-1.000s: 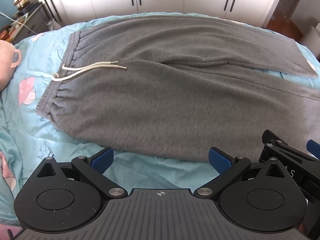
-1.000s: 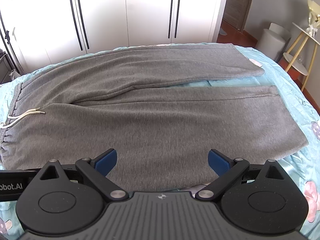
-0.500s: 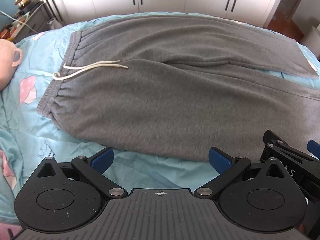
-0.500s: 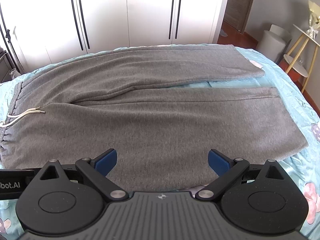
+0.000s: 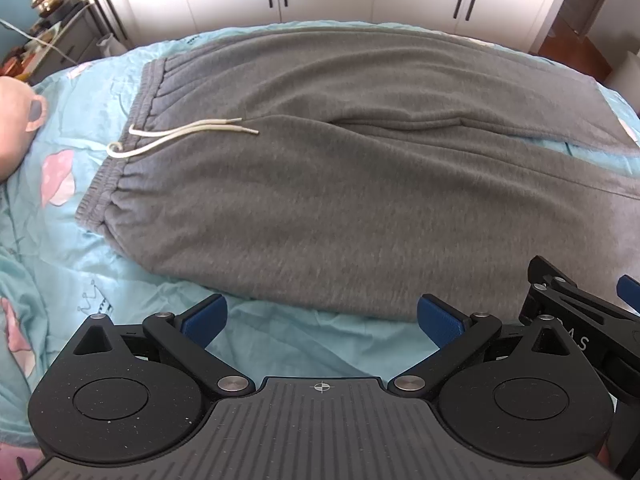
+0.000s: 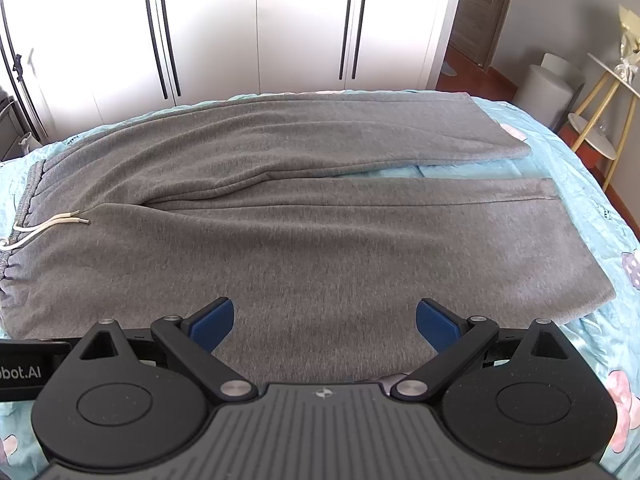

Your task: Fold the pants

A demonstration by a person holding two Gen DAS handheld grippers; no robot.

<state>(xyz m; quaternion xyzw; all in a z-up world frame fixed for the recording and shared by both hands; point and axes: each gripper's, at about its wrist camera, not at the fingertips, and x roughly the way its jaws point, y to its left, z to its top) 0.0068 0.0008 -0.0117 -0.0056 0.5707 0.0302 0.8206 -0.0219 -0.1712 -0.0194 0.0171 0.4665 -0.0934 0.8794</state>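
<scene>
Grey sweatpants (image 5: pixel 340 184) lie flat on the bed, waistband to the left with a white drawstring (image 5: pixel 180 138), both legs running right. They also show in the right wrist view (image 6: pixel 320 220). My left gripper (image 5: pixel 320 316) is open and empty, just in front of the near edge of the pants by the hip. My right gripper (image 6: pixel 324 320) is open and empty, over the near edge of the front leg. The right gripper's body shows in the left wrist view (image 5: pixel 580 320).
A light blue patterned bedsheet (image 5: pixel 60 240) covers the bed. White wardrobe doors (image 6: pixel 260 32) stand behind it. A cluttered shelf (image 5: pixel 44 40) is at the far left. A round side table (image 6: pixel 600 120) and a white cylinder (image 6: pixel 548 84) stand at the right.
Both views have shifted very slightly; the pants sit a touch farther right in the left view. Both grippers stay open and empty.
</scene>
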